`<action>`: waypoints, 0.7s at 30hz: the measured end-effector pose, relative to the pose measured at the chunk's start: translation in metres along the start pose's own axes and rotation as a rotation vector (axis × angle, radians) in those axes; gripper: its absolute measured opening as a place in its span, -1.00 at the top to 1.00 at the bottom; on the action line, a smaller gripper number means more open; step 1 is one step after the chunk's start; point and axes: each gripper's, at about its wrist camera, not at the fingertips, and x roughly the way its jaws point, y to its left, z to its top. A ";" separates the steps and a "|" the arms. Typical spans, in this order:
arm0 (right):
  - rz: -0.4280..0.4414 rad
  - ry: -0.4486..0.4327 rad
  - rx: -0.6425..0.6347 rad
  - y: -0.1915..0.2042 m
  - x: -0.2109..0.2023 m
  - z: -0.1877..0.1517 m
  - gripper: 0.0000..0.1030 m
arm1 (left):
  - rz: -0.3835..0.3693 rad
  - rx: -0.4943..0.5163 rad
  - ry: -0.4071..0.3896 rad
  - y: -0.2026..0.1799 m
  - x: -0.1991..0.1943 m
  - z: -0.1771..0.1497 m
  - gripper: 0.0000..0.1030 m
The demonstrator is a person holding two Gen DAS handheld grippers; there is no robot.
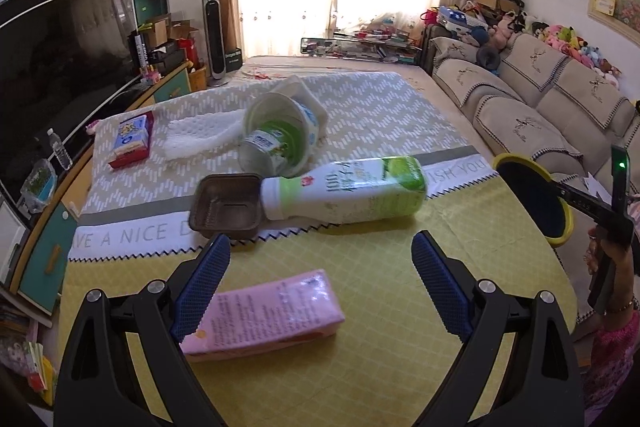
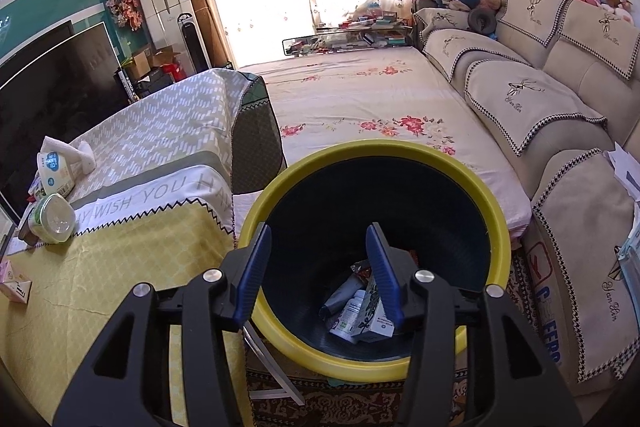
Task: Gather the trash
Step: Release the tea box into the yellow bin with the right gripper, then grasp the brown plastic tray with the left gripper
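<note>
the left gripper (image 1: 320, 259) is wide open above the pink packet (image 1: 264, 311). the right gripper (image 2: 318, 251) is open over the yellow bin (image 2: 496, 219), holding nothing.

Left view faces the table (image 1: 360, 287); right looks down into the bin (image 2: 280, 195).

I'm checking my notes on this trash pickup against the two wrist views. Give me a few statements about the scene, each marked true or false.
1. The left gripper is open above the pink carton. True.
2. The green-and-white bottle stands upright on the table. False: it lies on its side, neck toward the brown plastic tray.
3. The yellow-rimmed bin already holds some trash. True: a small bottle and cartons lie at its bottom.
4. The right gripper is shut on a carton. False: its fingers are open and empty over the bin.
5. The brown plastic tray is inside the bin. False: it rests on the table.
</note>
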 end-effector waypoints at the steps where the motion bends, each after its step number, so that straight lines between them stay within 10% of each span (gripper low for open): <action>1: 0.001 0.004 -0.001 0.001 0.001 -0.001 0.06 | 0.018 -0.007 0.007 0.008 0.003 0.003 -0.76; 21: 0.015 0.058 -0.028 0.020 0.020 -0.004 0.03 | 0.122 0.010 0.272 0.066 0.096 0.021 -0.44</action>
